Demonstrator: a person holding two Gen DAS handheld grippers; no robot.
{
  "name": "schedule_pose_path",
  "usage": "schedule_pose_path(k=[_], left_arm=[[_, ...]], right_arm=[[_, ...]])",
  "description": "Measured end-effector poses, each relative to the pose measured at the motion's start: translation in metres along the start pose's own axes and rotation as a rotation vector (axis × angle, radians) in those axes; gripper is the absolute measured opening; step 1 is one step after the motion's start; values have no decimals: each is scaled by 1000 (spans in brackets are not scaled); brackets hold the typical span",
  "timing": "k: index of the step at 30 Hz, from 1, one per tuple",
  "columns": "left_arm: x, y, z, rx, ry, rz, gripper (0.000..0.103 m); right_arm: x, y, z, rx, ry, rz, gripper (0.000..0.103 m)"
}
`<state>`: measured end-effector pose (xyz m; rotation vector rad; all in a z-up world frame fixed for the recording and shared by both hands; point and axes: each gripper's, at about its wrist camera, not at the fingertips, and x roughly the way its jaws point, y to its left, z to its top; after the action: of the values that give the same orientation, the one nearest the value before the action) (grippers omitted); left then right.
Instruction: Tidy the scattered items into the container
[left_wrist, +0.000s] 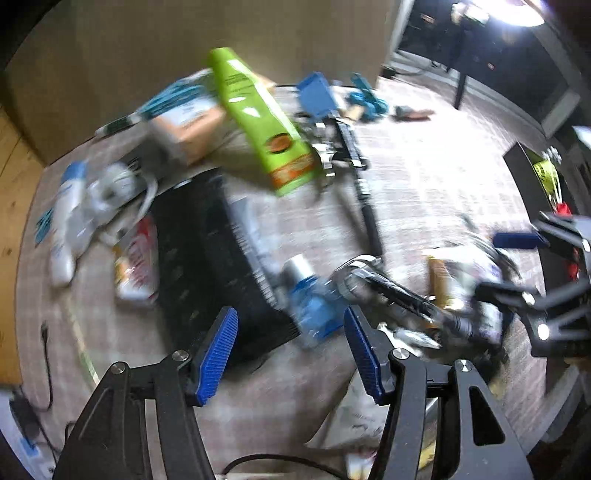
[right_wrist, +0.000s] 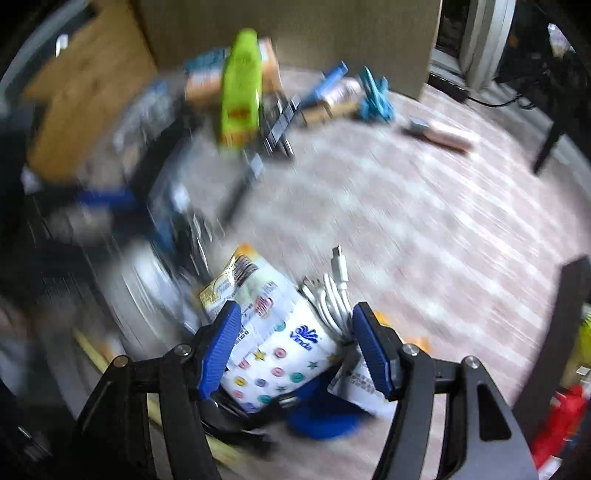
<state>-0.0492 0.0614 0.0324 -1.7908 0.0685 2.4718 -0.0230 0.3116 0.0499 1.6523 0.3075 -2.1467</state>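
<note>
Both views are motion-blurred. In the left wrist view my left gripper (left_wrist: 291, 354) is open and empty above a black perforated container (left_wrist: 207, 266), with a blue-labelled bottle (left_wrist: 310, 295) just ahead of its jaws. A green bottle (left_wrist: 258, 122) lies behind it. My right gripper (left_wrist: 517, 258) shows at the right edge. In the right wrist view my right gripper (right_wrist: 295, 347) is open, its jaws either side of a white Vinda tissue pack (right_wrist: 284, 354) and a coiled white cable (right_wrist: 332, 295), with a snack packet (right_wrist: 236, 284) behind. The green bottle (right_wrist: 240, 96) stands far back.
Scattered on the patterned tablecloth (left_wrist: 424, 192): a white bottle (left_wrist: 66, 221), a cardboard box (left_wrist: 188, 125), a blue box (left_wrist: 314, 92), a teal clip (right_wrist: 373, 96), a black metal tool (left_wrist: 354, 155). A wooden board (right_wrist: 88, 85) stands left; a dark chair leg (right_wrist: 554, 133) is at the far right.
</note>
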Motion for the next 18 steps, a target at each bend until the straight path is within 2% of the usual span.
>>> schedule_pose_path(k=[3,6,10,14,18], left_arm=[[-19,13,-7,-29,-33,7,57],[-39,25,-14,-50,-64,5,57],[-46,27,-29,-64,-54,-23,57],[-39,18,-51,-89,-23,-79,57],[-29,12,-67,-140,6,-137,57]], right_arm=[[-22,-10,-15,26,-16,-16,62],[-48,-25,-27,89,-80,5,62],[-70,-26,-39,129,-139,53,62],[-62,-17,-41,164,-124,148,62],[-46,-3,-45,161,-113,136,62]])
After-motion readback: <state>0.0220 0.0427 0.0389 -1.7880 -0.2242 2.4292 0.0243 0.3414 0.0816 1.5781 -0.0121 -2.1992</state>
